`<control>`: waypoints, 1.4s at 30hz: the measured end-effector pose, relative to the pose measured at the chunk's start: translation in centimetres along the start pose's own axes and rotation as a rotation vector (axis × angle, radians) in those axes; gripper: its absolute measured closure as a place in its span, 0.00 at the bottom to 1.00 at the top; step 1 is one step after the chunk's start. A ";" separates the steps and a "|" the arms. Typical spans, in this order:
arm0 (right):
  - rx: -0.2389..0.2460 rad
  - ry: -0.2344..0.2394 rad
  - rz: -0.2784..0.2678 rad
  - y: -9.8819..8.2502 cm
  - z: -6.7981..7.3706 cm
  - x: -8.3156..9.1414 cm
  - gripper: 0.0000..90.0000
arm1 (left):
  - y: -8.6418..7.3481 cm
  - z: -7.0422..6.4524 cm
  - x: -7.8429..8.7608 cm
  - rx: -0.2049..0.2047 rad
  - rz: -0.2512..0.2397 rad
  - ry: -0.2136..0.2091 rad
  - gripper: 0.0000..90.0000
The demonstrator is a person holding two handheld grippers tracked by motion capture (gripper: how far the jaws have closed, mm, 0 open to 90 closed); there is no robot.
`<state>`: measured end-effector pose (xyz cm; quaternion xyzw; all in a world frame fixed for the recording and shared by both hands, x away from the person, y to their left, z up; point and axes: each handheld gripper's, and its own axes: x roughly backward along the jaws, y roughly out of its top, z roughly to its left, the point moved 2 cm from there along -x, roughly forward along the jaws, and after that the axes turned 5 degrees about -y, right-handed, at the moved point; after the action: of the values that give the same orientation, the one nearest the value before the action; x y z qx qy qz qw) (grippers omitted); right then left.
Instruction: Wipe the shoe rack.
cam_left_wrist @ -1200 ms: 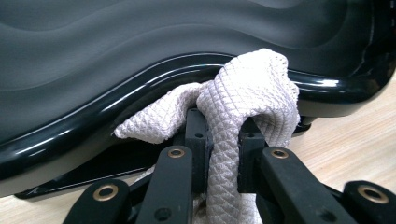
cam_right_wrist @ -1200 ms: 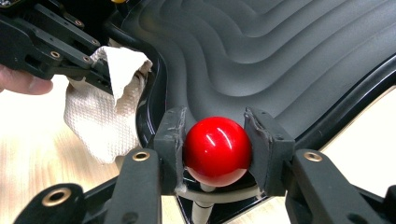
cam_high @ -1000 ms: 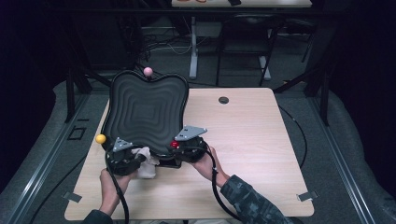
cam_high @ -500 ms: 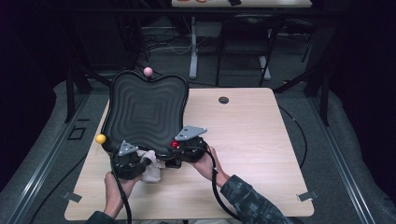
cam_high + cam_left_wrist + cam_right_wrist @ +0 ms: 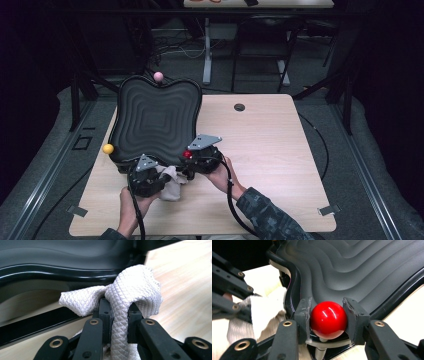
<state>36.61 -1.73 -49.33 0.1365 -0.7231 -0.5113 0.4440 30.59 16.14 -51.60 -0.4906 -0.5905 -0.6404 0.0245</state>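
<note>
L gripper [image 5: 117,312]: clenched on white cloth [image 5: 130,290]; has slid rightward along near edge of black wavy tray [image 5: 155,117] vs a sec ago — prob. wiping the rim, pass underway. R gripper [image 5: 328,315]: clamped on red ball knob [image 5: 328,319] at tray's near-right corner, steadying it. Cloth: betw. L jaws, bunched, at tray's near rim. Yellow knob [image 5: 108,148] near-left, pink knob [image 5: 158,76] far. Table [image 5: 270,150] under all.

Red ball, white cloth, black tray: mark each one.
red ball [image 5: 328,319], right gripper view, its front face.
white cloth [image 5: 135,287], left gripper view, bunched top fold.
black tray [image 5: 152,117], high view, ridged centre.
</note>
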 end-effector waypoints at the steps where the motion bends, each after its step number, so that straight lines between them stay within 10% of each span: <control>1: 0.001 0.000 0.001 0.0 0.0 0.0 0.66 | 0.1 -0.3 -0.2 -0.004 0.000 -0.010 0.88; 15: 0.000 0.002 0.007 -0.1 0.0 -0.1 0.66 | 1.2 -2.4 -2.5 -0.039 -0.003 -0.054 0.88; 42: 0.002 0.003 0.013 -0.2 0.0 -0.2 0.67 | 0.6 -1.0 -1.3 -0.020 0.026 -0.067 0.88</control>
<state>36.65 -1.69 -49.54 0.1330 -0.7237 -0.5076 0.4482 31.04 14.43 -51.88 -0.5196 -0.5781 -0.6291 0.0083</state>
